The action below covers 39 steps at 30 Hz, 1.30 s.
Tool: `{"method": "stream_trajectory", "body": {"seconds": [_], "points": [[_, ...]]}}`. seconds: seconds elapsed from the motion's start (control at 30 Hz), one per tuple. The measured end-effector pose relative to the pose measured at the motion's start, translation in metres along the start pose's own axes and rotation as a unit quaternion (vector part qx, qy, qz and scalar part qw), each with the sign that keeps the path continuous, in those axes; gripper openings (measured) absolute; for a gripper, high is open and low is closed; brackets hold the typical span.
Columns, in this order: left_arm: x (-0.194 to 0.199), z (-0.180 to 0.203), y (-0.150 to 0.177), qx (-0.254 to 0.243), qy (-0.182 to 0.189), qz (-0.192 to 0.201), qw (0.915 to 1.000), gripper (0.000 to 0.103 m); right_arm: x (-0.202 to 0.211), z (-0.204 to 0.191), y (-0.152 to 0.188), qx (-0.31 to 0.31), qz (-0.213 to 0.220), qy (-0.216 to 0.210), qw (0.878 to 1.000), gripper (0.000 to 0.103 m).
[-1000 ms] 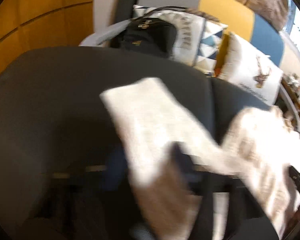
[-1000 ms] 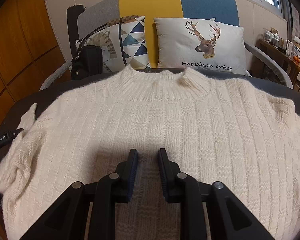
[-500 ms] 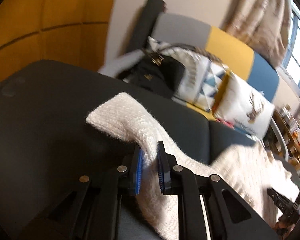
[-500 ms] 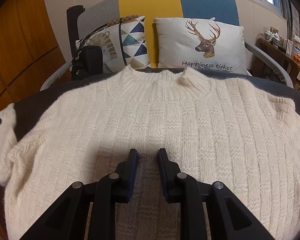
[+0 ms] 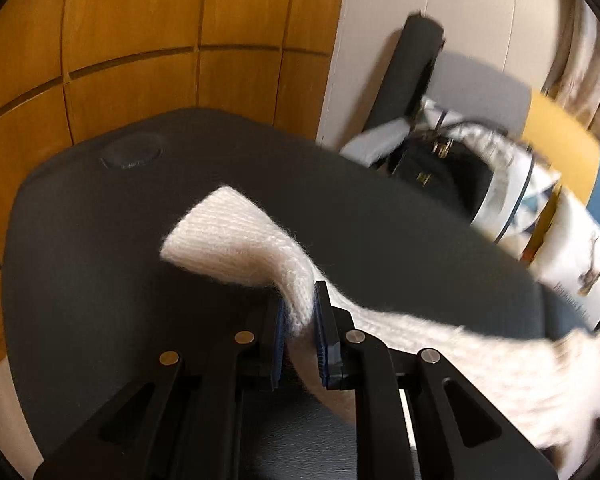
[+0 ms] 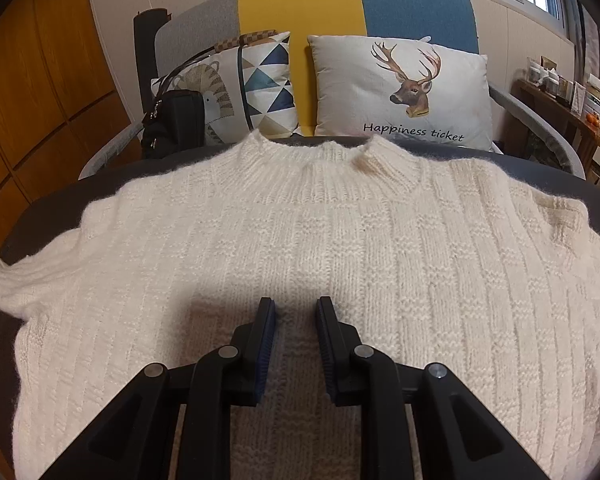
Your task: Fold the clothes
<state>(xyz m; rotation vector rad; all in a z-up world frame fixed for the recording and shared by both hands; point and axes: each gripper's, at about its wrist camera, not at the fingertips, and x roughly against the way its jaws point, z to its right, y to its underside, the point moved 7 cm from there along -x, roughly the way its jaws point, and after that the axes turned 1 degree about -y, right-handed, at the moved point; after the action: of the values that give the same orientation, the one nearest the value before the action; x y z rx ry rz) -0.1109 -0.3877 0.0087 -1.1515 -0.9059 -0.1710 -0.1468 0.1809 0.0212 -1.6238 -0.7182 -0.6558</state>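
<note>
Worktop [image 5: 80, 264]: dark grey, matte, rounded at its corners, with a shallow round recess near the far left corner.
Wall [image 5: 132, 40]: warm orange wood panels on the left, pale plaster beside them.
Handbag [image 6: 172, 124]: black, boxy, with metal clasps, standing on the sofa's left end against a cushion.
Sofa [image 6: 412, 4]: blocks of grey, yellow and blue fabric behind the worktop.
Cushions: a triangle-patterned cushion [image 6: 260, 88] on the left, a white deer cushion [image 6: 400, 92] printed "Happiness ticket" on the right.
Sweater [image 6: 340, 248]: cream, chunky ribbed knit with a high collar, lying flat on the worktop, collar toward the sofa.
Sleeve [image 5: 236, 240]: fuzzy ribbed cuff end lifted off the worktop at the sweater's left side.
Left gripper [image 5: 300, 320]: black with blue pads, clamped on the sleeve.
Right gripper [image 6: 296, 340]: jaws parted, nothing between them, low over the sweater's middle; contact cannot be told.
</note>
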Motion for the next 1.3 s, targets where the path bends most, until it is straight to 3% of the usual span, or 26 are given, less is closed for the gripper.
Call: {"method": "stream_trajectory", "body": {"seconds": [0.07,0.17,0.23,0.33,0.43,0.53,0.7,0.9,1.0,1.1,1.17,1.23,1.3], "points": [[-0.008,0.002,0.009,-0.002,-0.008,-0.022,0.9997,0.018,0.0,0.0,0.0,0.0,0.0,0.0,1.0,0.021],[-0.004,-0.001,0.02,0.026,-0.006,-0.054,0.9982,0.036,0.0,-0.001,0.0,0.001,0.0,0.0,1.0,0.021],[0.012,-0.008,0.022,0.059,-0.001,-0.041,0.9974,0.045,0.0,0.0,0.0,0.001,0.001,0.0,1.0,0.021],[0.051,-0.012,0.027,0.099,0.012,0.008,0.995,0.054,0.0,0.001,0.0,0.0,0.001,-0.002,1.0,0.021],[0.07,0.035,0.044,0.051,0.065,0.005,0.9966,0.054,0.0,0.001,0.0,0.001,0.001,-0.002,1.0,0.021],[0.087,0.085,0.063,-0.004,0.12,-0.003,0.9927,0.056,0.0,0.0,0.0,0.005,0.001,0.002,1.0,0.021],[0.119,0.168,0.097,-0.095,0.211,-0.015,0.9727,0.056,0.0,-0.002,-0.002,0.006,-0.005,0.003,1.0,0.022],[0.151,0.26,0.141,-0.195,0.306,-0.039,0.9308,0.057,0.012,0.001,-0.008,-0.008,-0.027,-0.001,1.0,0.021],[0.141,0.272,0.166,-0.233,0.294,-0.064,0.9248,0.057,0.029,0.004,-0.013,-0.012,-0.027,0.015,0.999,0.021],[0.124,0.284,0.184,-0.26,0.277,-0.097,0.9201,0.057,0.052,0.01,-0.024,0.016,-0.027,0.069,0.997,0.021],[0.122,0.291,0.179,-0.26,0.274,-0.09,0.9215,0.057,0.068,0.014,-0.037,0.037,-0.016,0.097,0.994,0.021],[0.121,0.297,0.173,-0.265,0.261,-0.08,0.925,0.064,0.084,0.02,-0.048,0.038,-0.002,0.107,0.994,0.021],[0.115,0.304,0.169,-0.278,0.231,-0.068,0.93,0.077,0.097,0.023,-0.057,0.017,0.01,0.086,0.996,0.021]]}}
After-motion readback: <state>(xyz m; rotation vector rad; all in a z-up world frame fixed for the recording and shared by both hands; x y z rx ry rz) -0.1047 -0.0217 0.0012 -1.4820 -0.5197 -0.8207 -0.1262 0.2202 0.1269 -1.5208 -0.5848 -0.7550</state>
